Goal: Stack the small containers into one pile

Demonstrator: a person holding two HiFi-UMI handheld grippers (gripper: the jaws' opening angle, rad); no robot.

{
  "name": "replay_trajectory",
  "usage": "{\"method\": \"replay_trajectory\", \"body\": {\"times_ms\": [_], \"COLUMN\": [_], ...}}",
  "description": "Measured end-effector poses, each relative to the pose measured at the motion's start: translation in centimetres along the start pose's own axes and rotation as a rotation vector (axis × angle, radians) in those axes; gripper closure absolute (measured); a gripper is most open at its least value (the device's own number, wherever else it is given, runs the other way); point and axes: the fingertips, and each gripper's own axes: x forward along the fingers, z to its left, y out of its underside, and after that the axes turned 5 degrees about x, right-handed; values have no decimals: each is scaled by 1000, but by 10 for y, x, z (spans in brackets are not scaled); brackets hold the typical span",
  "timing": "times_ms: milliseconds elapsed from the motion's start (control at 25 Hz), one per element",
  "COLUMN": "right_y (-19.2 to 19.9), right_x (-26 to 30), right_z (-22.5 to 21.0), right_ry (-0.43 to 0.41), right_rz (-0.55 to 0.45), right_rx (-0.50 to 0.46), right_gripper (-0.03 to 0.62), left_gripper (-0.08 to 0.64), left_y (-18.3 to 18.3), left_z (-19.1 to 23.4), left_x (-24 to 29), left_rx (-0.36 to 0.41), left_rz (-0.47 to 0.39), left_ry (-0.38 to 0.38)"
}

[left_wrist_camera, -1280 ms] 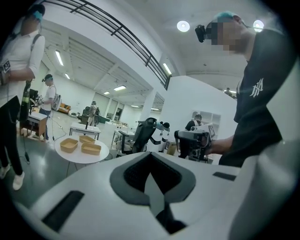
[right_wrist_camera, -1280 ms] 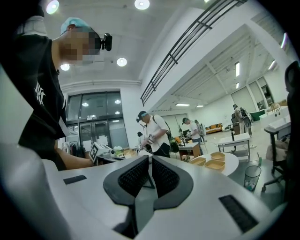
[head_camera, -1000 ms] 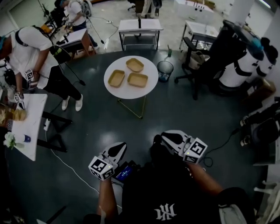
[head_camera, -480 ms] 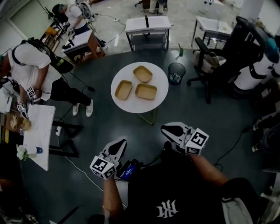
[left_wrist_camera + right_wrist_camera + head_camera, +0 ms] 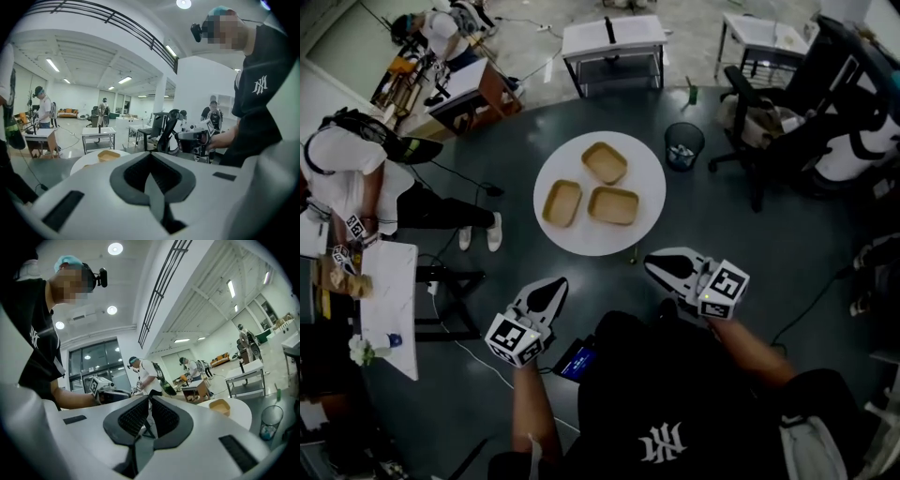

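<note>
Containers (image 5: 614, 205) lay beyond closed, empty tongs: left gripper (image 5: 551, 284) and right gripper (image 5: 652, 263) hung short of the round table (image 5: 581, 246), where three sat apart, unstacked. Arriving with jaws together could shove one off the edge. Each gripper's body hid most of the table in its own view

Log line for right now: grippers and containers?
phase: pre-grasp | left gripper: shut, empty | right gripper: shut, empty | containers: three, unstacked, side by side on round table
</note>
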Motion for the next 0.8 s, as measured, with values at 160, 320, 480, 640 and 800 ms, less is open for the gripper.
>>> {"method": "replay_trajectory", "body": {"times_ms": [160,320,480,640,800], "right_y": [-2,-8,-15,-32,-43], "right_x": [14,37,58,90,116], "right_z": [-26,-58,-98,-133,-162], "right_ry": [51,139,266,361,445], "right_rz": [2,-14,-25,-63,-102], "right_rx": [31,51,92,122,149], "right_gripper": [546,546,546,546,546], "left_gripper": [558,558,558,558,558], "left_y": [-10,-12,-11,-21,-24], "left_z": [40,98,146,191,233], "left_x": [25,51,92,129,151], "left_rx": [32,34,-30,-3,8], "left_rz": [35,45,30,49,76], "left_ry": [60,131,234,345,427]}}
